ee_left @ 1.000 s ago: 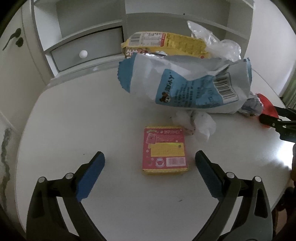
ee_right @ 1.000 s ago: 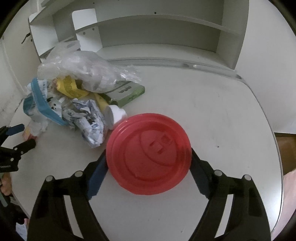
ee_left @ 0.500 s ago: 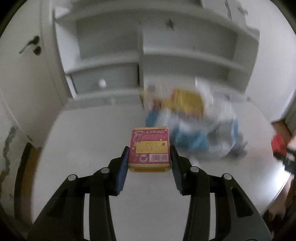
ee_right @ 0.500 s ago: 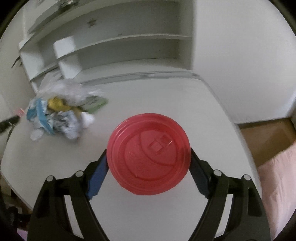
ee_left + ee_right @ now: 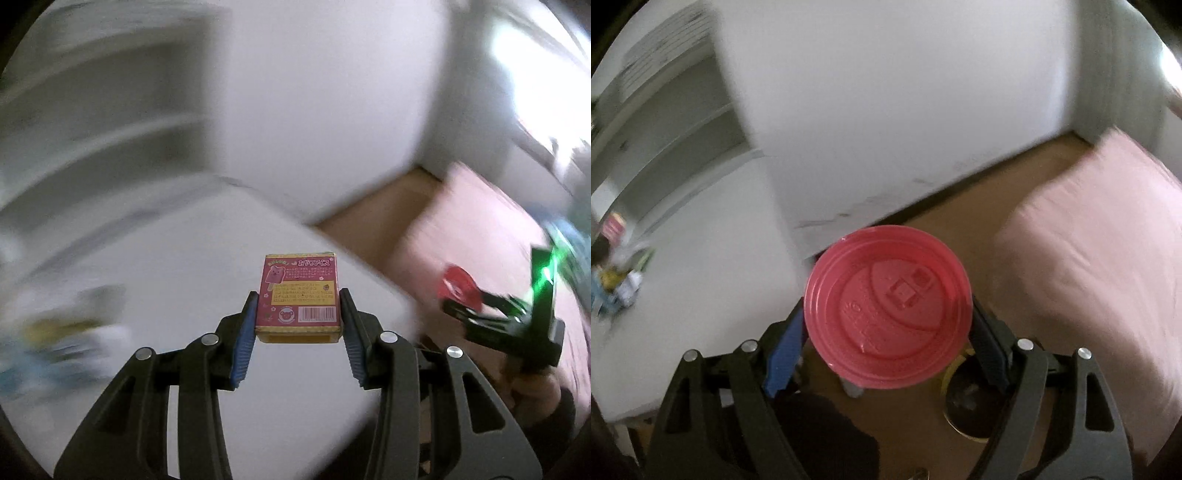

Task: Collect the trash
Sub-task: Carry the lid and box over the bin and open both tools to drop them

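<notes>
My left gripper (image 5: pixel 298 325) is shut on a small pink and yellow snack box (image 5: pixel 299 295) and holds it in the air above the white table (image 5: pixel 155 266). My right gripper (image 5: pixel 888 332) is shut on a red plastic cup lid (image 5: pixel 888 308), held flat-on over the brown floor beside the table's edge. The lid and right gripper also show in the left wrist view (image 5: pixel 460 286) at the right. The remaining trash pile (image 5: pixel 617 288) lies on the table at the far left, blurred.
A white shelf unit (image 5: pixel 676 122) stands behind the table. A pink bed or cushion (image 5: pixel 1100 266) lies to the right on the brown floor (image 5: pixel 960 221). A round dark container with a yellow rim (image 5: pixel 964 402) sits on the floor below the lid.
My left gripper closed on the snack box, lifted it and swung right. My right gripper carried the red lid up and right, off the table and over the floor.
</notes>
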`<state>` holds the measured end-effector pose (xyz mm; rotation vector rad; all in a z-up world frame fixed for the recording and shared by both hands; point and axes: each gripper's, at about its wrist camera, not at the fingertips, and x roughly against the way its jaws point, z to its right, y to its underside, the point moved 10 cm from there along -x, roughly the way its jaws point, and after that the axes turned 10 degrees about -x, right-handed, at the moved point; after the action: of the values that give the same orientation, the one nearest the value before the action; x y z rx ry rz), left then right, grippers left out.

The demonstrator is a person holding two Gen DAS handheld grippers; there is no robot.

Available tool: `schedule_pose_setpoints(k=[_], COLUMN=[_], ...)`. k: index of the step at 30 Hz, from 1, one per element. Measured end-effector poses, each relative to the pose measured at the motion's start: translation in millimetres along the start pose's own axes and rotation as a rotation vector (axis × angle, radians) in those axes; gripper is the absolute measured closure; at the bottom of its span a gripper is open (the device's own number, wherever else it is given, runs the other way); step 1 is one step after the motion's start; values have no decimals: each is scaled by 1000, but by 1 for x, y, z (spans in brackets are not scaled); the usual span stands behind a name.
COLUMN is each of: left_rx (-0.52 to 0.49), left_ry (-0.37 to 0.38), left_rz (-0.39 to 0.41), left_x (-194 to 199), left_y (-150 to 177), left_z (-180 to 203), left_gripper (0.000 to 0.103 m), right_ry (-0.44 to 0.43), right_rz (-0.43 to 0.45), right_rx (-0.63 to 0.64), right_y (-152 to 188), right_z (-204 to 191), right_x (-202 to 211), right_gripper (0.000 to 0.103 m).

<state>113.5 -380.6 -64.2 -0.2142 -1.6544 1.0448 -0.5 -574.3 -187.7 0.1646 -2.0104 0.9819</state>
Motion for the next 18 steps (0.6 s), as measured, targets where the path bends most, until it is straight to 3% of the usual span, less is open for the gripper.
schedule_pose_setpoints(k=[2, 5, 10, 14, 18], left_rx=[-93, -231, -400, -408, -442], left_ry=[119, 237, 347, 390, 417], left_rz=[-40, -124, -285, -353, -380], left_x=[-39, -93, -176, -214, -230], left_y=[-7, -4, 20, 31, 38], left_z=[61, 138, 227, 250, 268], left_gripper=[61, 61, 61, 61, 61], right_ry=[53, 120, 202, 244, 242], right_rz=[-1, -20, -71, -117, -135], right_rx=[-75, -180, -332, -423, -451], right_y=[5, 15, 35, 53, 60], right_z=[48, 110, 187, 228, 239], right_x=[4, 6, -4, -17, -22], right_gripper=[24, 24, 24, 24, 24])
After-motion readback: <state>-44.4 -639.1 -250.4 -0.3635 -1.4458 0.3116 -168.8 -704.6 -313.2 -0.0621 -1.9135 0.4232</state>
